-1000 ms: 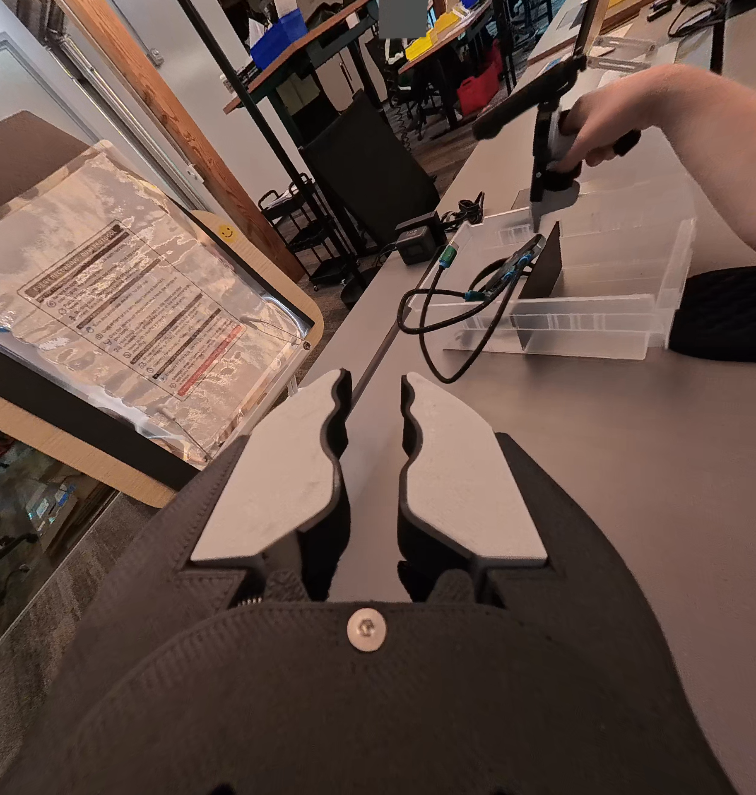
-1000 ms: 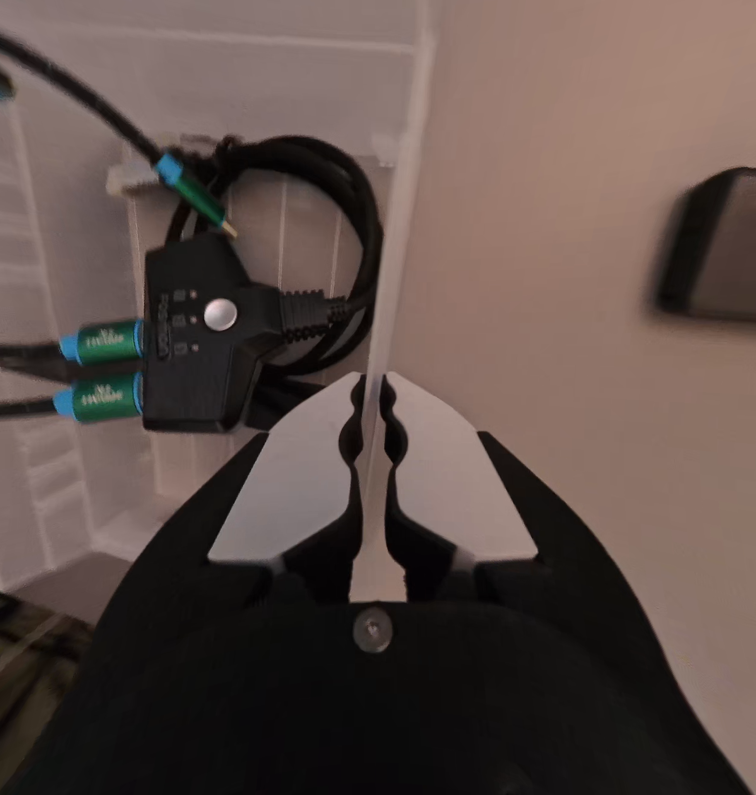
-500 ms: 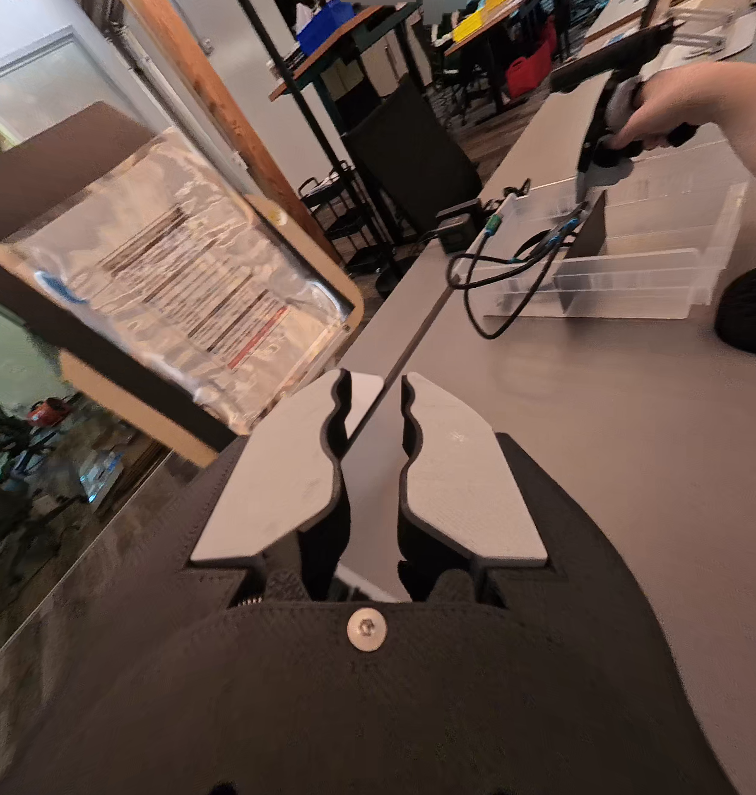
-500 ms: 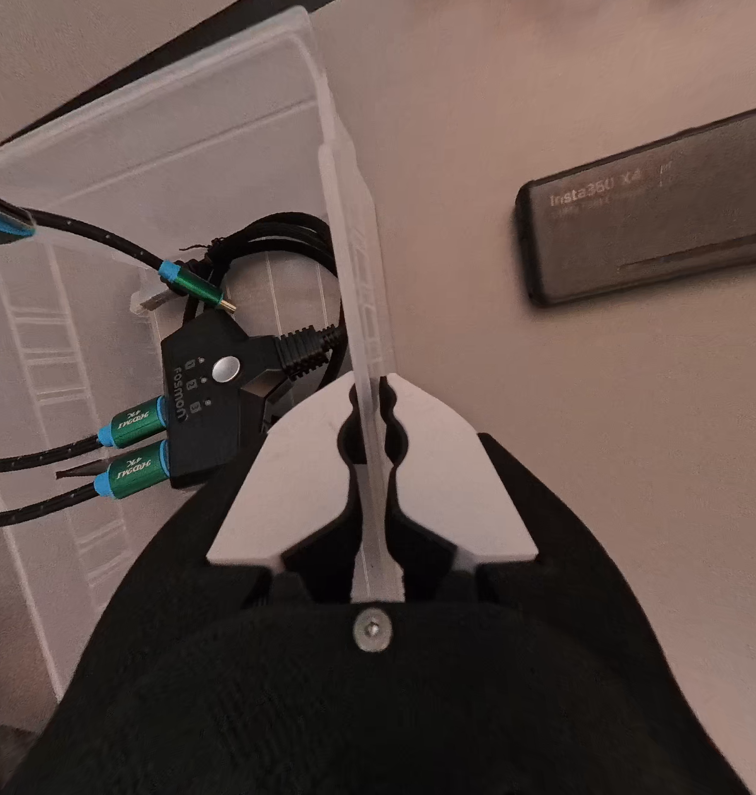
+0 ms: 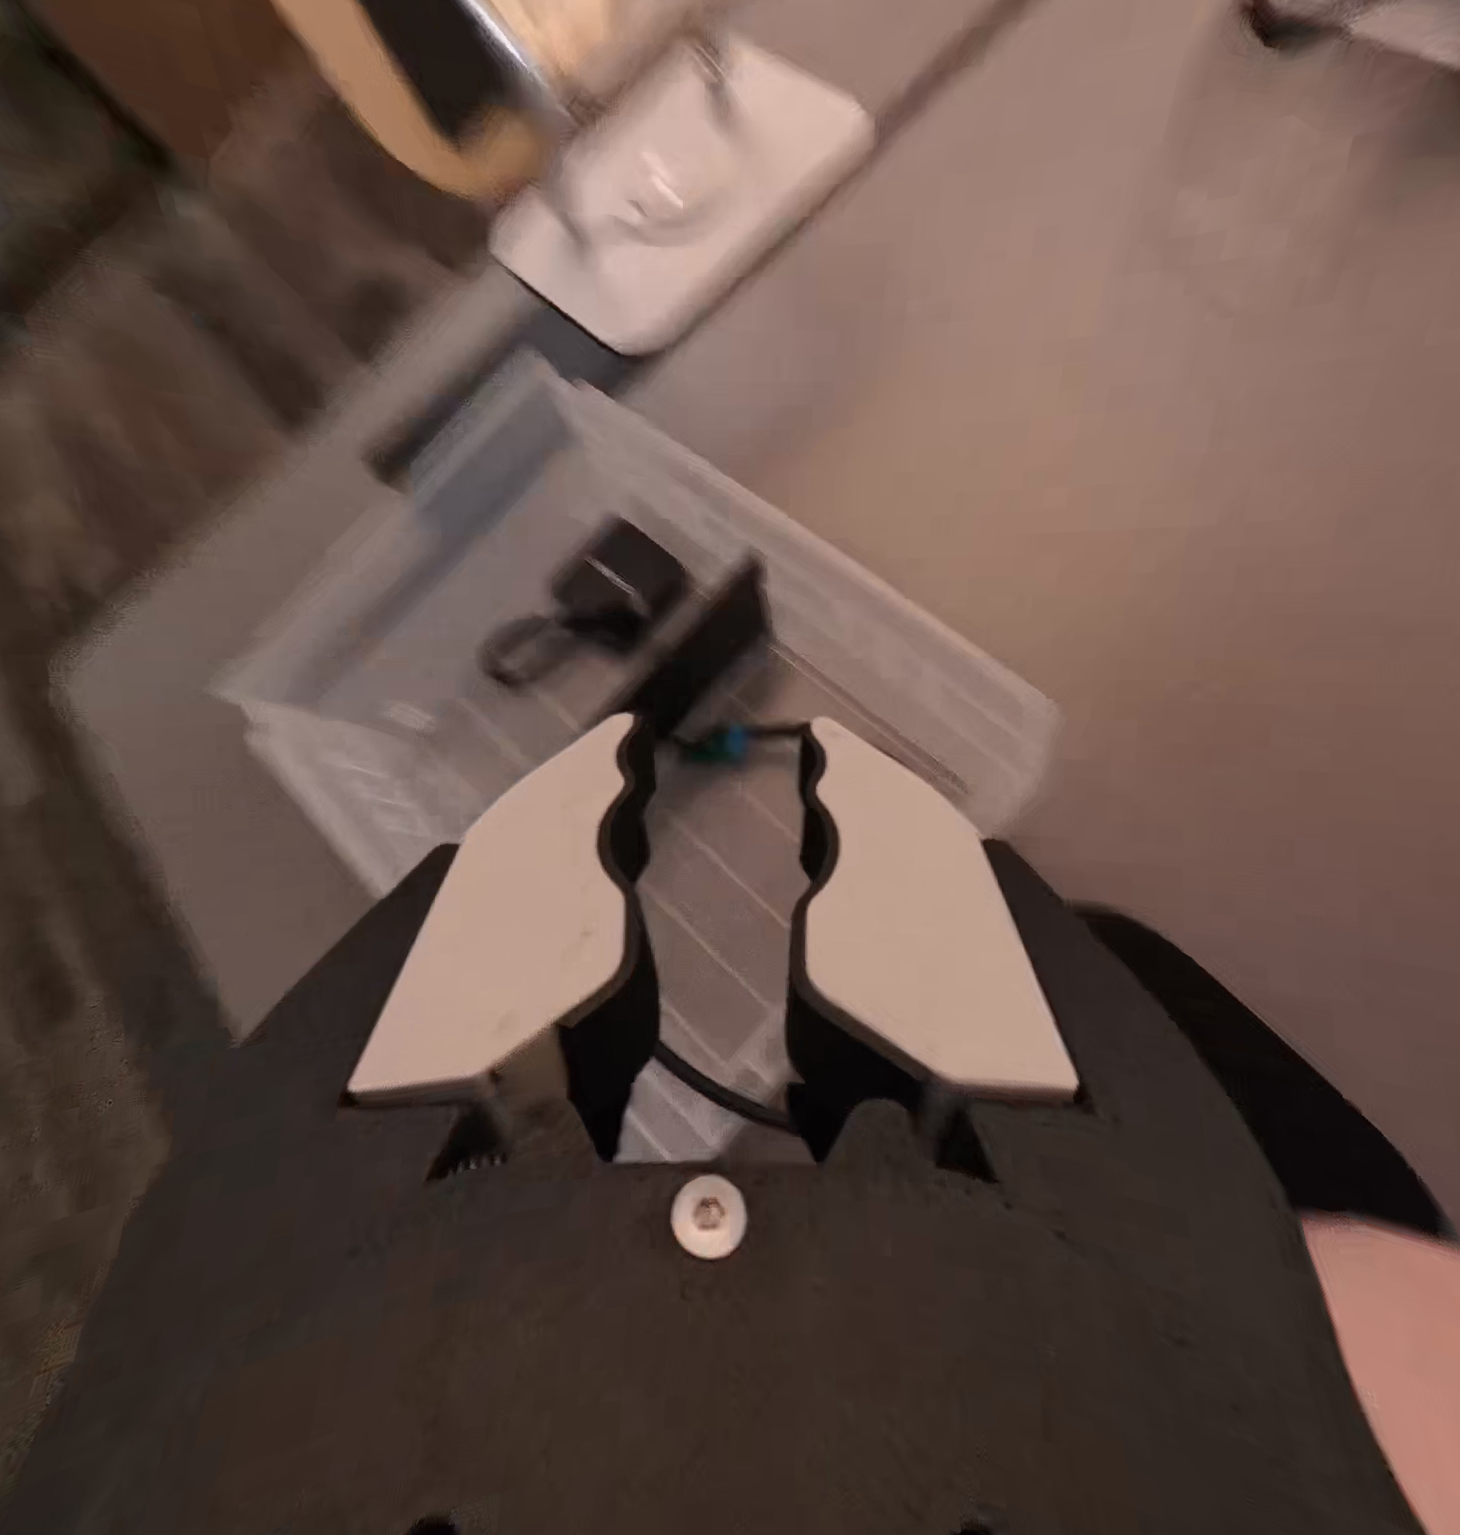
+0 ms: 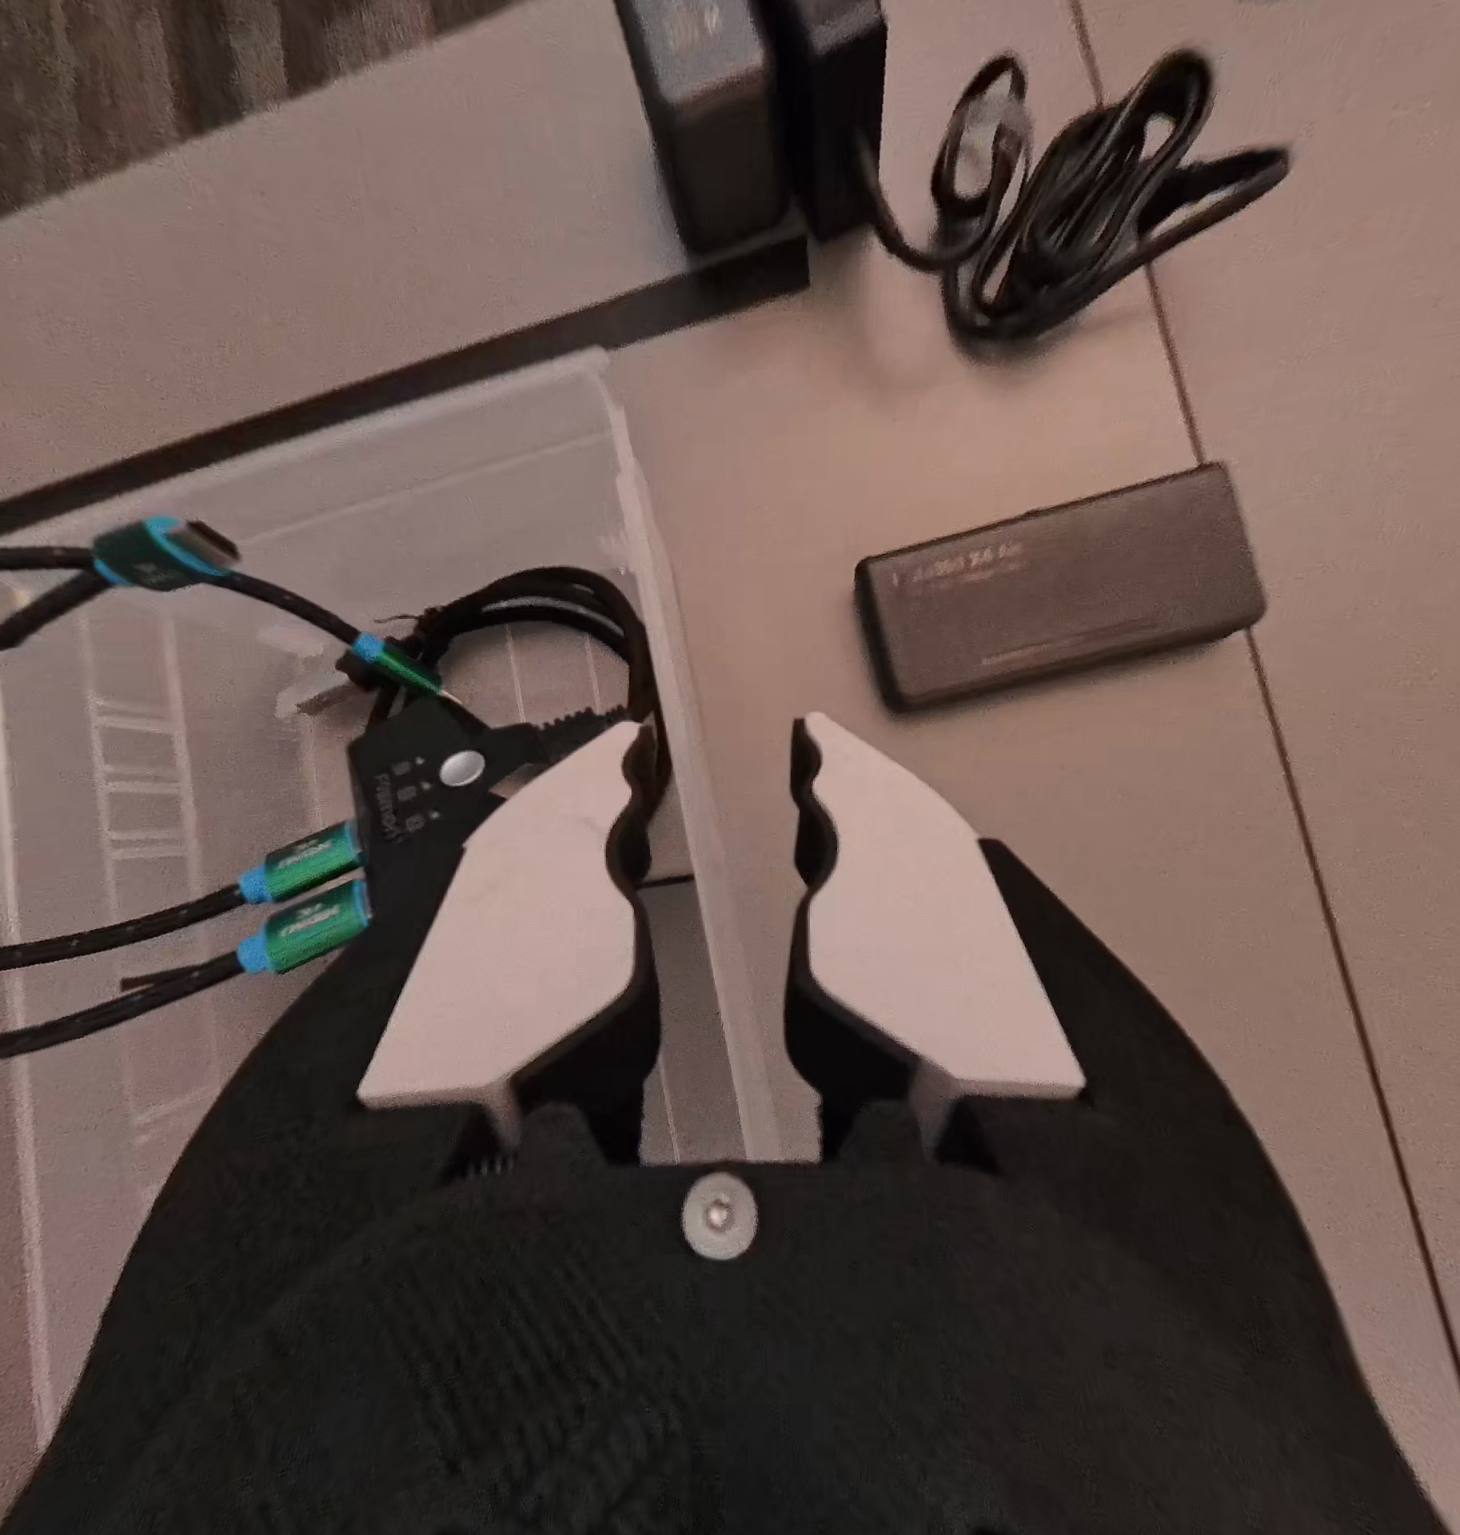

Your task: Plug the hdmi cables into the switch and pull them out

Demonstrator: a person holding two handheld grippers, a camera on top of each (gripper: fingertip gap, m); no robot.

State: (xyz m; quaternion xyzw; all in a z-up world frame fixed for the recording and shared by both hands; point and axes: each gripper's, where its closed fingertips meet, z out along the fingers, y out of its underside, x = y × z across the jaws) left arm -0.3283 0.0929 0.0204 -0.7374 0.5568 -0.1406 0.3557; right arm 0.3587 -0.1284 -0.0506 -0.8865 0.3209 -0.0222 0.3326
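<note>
Right gripper: jaws released above the clear bin wall. Two cables sit plugged into the switch. Left gripper: jaws released, empty.

One clear plastic bin holds one black switch and four green-and-blue HDMI plugs, two seated in it; one black case, one cord bundle, and two black adapters lie beyond.
</note>
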